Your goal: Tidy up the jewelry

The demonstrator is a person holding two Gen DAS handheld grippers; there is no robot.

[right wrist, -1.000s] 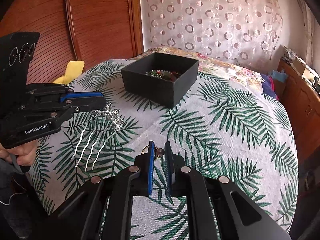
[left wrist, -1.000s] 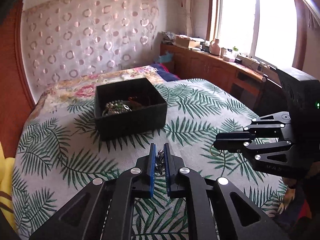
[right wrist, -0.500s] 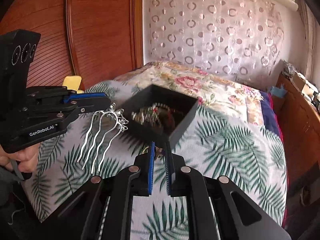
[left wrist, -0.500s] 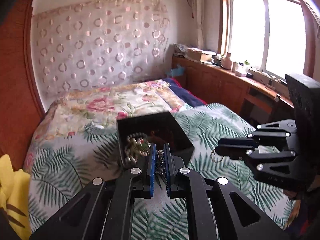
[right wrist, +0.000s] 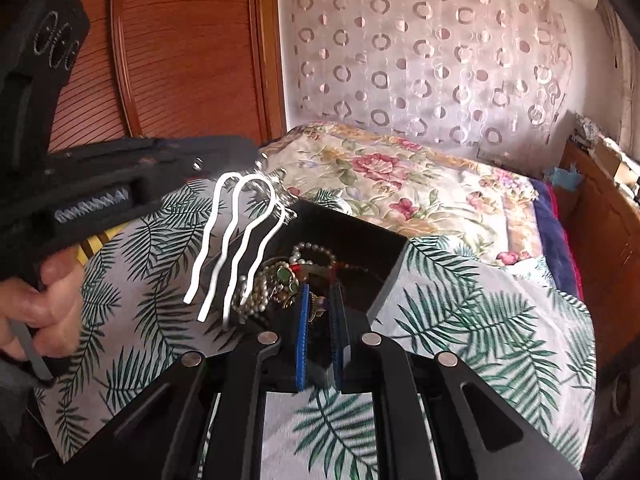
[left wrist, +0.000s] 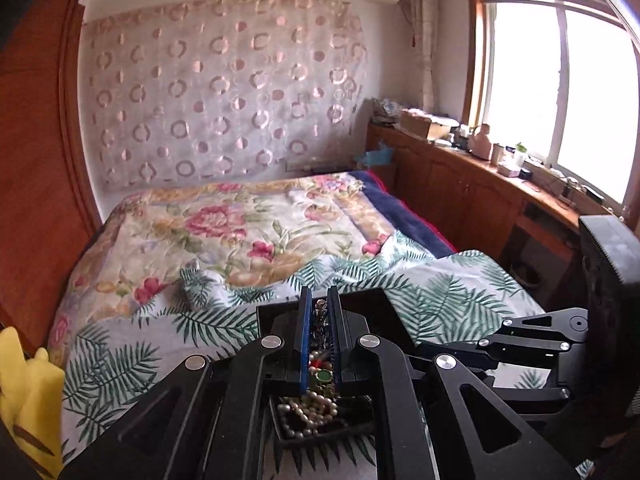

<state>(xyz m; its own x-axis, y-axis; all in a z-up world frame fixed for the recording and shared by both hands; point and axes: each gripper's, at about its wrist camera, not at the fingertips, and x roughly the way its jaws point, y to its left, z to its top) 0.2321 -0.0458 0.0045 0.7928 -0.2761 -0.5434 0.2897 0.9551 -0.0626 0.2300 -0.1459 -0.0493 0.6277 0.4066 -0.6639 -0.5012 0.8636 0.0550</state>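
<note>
Below your left gripper (left wrist: 319,312), black box (right wrist: 394,250): jaws pinch hair comb (right wrist: 236,240), prongs hanging over near rim. Lower before releasing. Right gripper (right wrist: 320,308) narrow, gripping small ornament.

The left gripper (left wrist: 319,322) is closed on a silver hair comb (left wrist: 319,318) pinched between its fingers; directly beneath the fingers sits the black box (left wrist: 386,304), pearl beads (left wrist: 310,410) inside; right of them, the right gripper (left wrist: 430,350) reaches in.
</note>
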